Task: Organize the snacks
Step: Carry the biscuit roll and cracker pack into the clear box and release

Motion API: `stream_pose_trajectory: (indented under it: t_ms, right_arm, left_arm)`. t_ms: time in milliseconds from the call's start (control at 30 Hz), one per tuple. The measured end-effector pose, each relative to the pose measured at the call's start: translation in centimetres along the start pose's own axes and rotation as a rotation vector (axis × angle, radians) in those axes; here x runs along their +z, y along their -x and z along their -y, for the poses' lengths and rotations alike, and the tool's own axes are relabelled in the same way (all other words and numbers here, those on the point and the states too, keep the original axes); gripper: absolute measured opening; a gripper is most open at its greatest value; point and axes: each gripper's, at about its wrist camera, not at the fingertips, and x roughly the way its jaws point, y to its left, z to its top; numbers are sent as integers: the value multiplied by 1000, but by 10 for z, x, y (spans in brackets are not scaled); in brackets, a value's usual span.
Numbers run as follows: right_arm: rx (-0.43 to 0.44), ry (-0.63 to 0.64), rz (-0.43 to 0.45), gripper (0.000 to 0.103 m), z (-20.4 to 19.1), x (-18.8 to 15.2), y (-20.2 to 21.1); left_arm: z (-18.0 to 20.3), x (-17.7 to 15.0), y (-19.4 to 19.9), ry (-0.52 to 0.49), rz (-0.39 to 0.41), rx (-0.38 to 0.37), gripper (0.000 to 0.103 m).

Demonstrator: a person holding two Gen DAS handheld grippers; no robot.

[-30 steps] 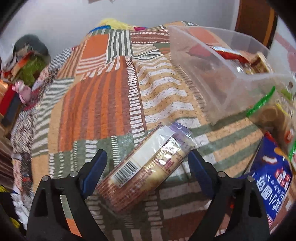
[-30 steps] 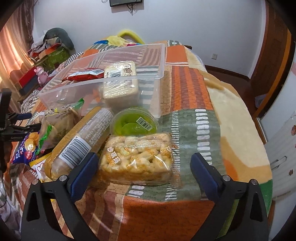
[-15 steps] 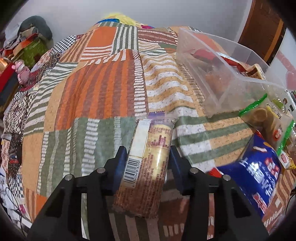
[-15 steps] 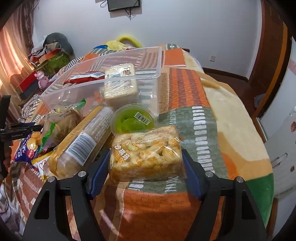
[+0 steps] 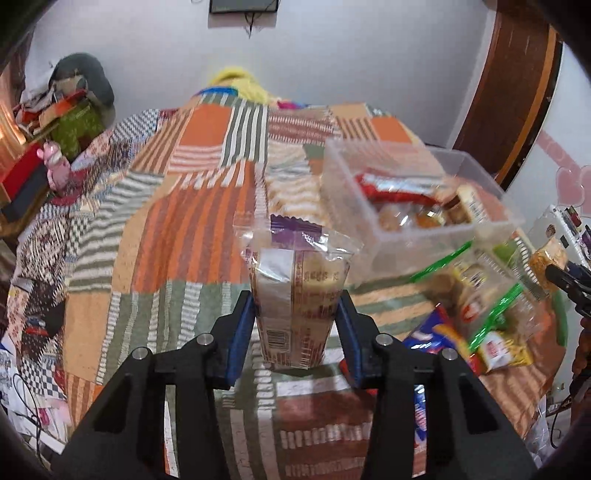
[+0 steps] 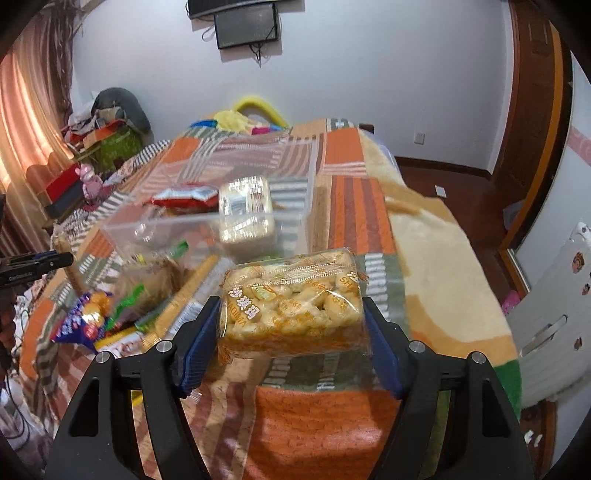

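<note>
I am in a home bedroom: a bed under a striped patchwork blanket (image 6: 354,206) fills mid-frame, pink curtains (image 6: 33,122) hang at left, a dark wall-mounted screen (image 6: 246,25) sits top centre, clothes pile (image 6: 107,122) upper left.

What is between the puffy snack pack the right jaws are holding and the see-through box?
In the right wrist view, only bare patchwork blanket shows between the puffed snack pack and the clear plastic box.
</note>
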Motion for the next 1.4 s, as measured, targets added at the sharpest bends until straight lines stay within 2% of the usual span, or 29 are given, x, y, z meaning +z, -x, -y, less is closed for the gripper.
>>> stream_pose_trajectory:
  t_ms: [367, 733, 900, 1100, 1267, 1400]
  right_arm:
    - [28, 27, 91, 70, -14, 28, 4]
    - [70, 69, 142, 70, -43, 60, -15]
    - [94, 83, 122, 70, -59, 69, -35]
    - [121, 96, 73, 70, -70, 74, -57]
    - [120, 118, 28, 70, -76, 74, -73]
    - [116, 136, 2, 70, -78, 72, -79]
  left_arm:
    - [37, 36, 30, -30, 114, -60, 44]
    - [61, 73, 25, -43, 152, -104, 44]
    - [70, 86, 11, -49, 146, -103, 44]
    - [78, 97, -17, -36, 101, -102, 44]
    - [80, 100, -39, -32, 63, -92, 44]
    - [81, 105, -44, -33, 66, -88, 44]
